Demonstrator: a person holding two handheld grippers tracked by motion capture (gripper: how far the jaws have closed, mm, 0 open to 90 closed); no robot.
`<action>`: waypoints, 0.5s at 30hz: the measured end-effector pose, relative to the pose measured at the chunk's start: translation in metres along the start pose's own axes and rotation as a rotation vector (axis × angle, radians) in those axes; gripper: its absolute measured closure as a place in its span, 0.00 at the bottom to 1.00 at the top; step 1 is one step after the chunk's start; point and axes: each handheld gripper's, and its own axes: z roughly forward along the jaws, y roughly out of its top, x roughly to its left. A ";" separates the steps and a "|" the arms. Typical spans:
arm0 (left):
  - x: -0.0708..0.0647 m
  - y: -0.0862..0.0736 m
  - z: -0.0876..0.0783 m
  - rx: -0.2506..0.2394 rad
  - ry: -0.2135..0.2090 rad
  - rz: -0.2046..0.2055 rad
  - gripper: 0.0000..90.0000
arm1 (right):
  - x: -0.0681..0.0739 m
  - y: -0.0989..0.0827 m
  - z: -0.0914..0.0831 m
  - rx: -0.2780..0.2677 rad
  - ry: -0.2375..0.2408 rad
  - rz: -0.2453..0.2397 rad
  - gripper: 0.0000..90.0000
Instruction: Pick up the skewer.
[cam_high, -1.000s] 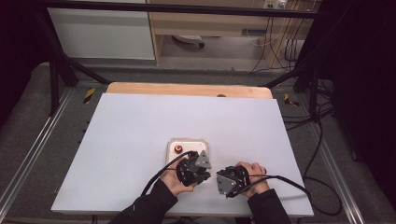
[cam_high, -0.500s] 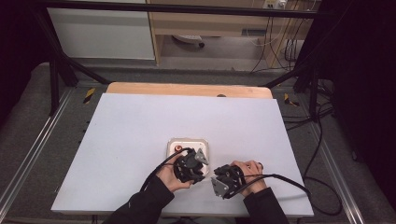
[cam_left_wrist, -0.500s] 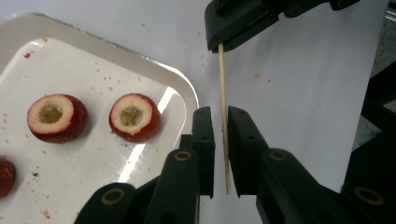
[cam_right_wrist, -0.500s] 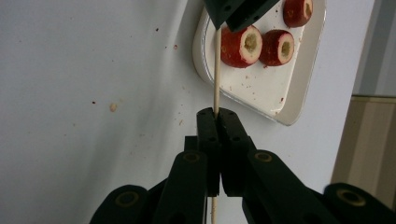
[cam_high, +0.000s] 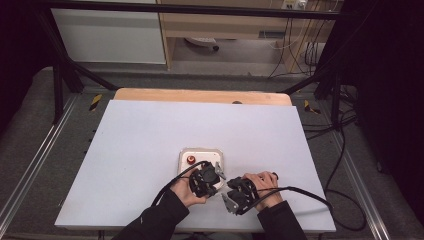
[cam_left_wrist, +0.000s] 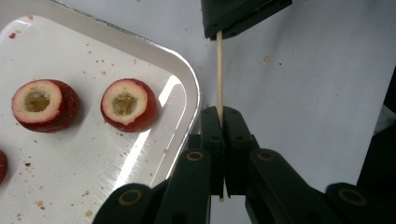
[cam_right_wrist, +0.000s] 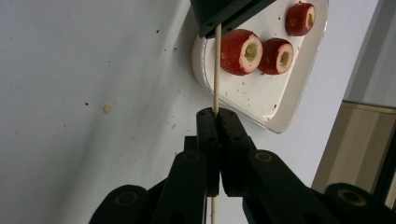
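Observation:
A thin wooden skewer (cam_left_wrist: 219, 70) spans between my two grippers. My left gripper (cam_left_wrist: 222, 109) is shut on one end; its jaws have just been closing with the skewer between them. My right gripper (cam_right_wrist: 216, 112) is shut on the other end of the skewer (cam_right_wrist: 216, 65). A white tray (cam_left_wrist: 187, 79) lies beside the left gripper and holds cored red fruit pieces (cam_left_wrist: 128, 103). In the high view the left gripper (cam_high: 205, 180) and right gripper (cam_high: 239, 195) sit side by side just in front of the tray (cam_high: 220, 156).
The tray (cam_right_wrist: 280, 107) holds several fruit pieces (cam_right_wrist: 240, 51), with crumbs scattered on it and on the white tabletop (cam_high: 150, 140). A wooden strip (cam_high: 200, 95) runs along the table's far edge. Black cables (cam_high: 300, 192) trail from the grippers toward the right.
The right gripper has edged slightly left toward the left one. Both hands otherwise stay close together in front of the tray.

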 end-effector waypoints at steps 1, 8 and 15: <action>0.000 0.000 -0.001 -0.007 0.017 0.007 0.98 | 0.000 0.000 -0.001 0.002 0.000 0.016 0.97; 0.004 -0.017 -0.010 -0.053 0.052 -0.011 0.98 | -0.008 -0.011 -0.003 -0.032 0.014 0.354 0.65; 0.010 -0.040 -0.020 -0.077 0.082 -0.028 0.98 | -0.014 -0.033 -0.006 -0.060 0.015 0.734 0.45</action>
